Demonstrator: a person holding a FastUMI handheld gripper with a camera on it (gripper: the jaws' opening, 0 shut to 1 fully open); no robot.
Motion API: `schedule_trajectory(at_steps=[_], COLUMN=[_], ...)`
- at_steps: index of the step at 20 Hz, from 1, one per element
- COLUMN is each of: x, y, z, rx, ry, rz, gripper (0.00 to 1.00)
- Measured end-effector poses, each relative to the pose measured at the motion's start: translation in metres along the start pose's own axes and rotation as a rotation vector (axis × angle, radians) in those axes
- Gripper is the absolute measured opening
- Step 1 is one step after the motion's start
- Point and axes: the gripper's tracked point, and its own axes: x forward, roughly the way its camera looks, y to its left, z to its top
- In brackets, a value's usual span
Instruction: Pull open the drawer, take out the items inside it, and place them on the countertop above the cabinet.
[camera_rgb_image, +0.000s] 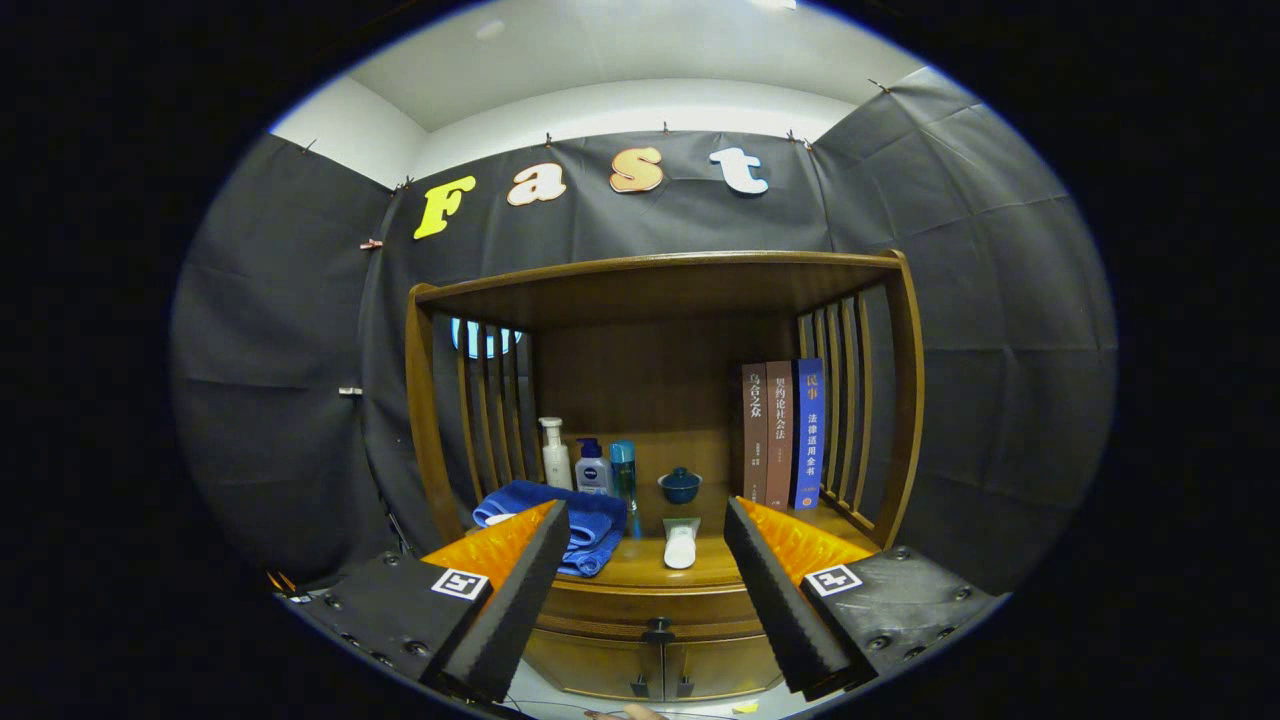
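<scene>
While we hover: gripper (640, 590) spread wide, holding nothing.
Drawer: drawer knob (657, 630) sits between the fingers, slightly below (front shut).
Counter (640, 572): just above it.

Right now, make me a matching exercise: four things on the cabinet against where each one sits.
Things:
1. towel
2. books
3. lidded cup
4. tube

Places:
A. upright against the right-hand slats
B. lying near the countertop's front edge, beyond the open tool
C. folded, just past the tool's left finger, in front of the bottles
D. near the back, behind the tube

Pairs: 1-C, 2-A, 3-D, 4-B
</scene>
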Motion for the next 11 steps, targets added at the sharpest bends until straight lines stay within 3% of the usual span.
schedule_trajectory(at_steps=[11], x=[-0.012], y=[0.000], z=[0.006], rx=[-0.012], ry=[-0.013], rz=[-0.004], gripper=[0.99])
